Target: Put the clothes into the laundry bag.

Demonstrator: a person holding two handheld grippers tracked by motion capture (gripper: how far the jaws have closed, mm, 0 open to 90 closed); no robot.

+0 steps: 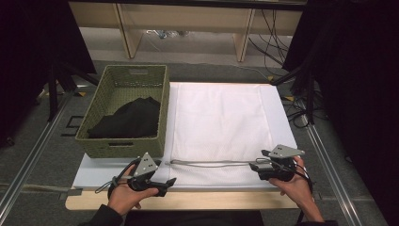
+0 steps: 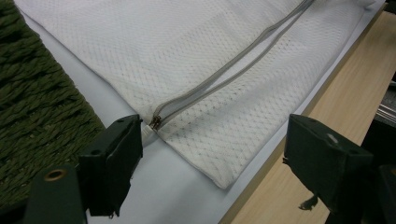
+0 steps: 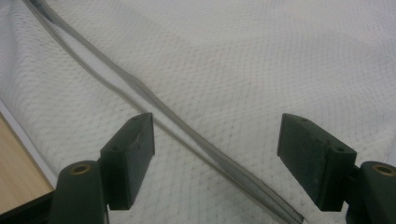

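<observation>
Both claws, left [image 1: 162, 184] and right [image 1: 258, 168], gape wide over the mesh bag's [image 1: 221, 122] near edge.

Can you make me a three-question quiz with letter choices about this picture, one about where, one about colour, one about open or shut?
1. Where is the black cloth?
A. in the basket
B. on the white bag
C. on the floor

2. What colour is the bag's zipper?
A. red
B. grey
C. black

3. How are the left hand-held gripper's jaws?
A. shut on the zipper
B. shut on nothing
C. open

Answers: 1 A, the cloth lies inside the green woven walls. 2 B, a grey line crosses the white mesh. 3 C, a wide gap separates the jaws.
</observation>
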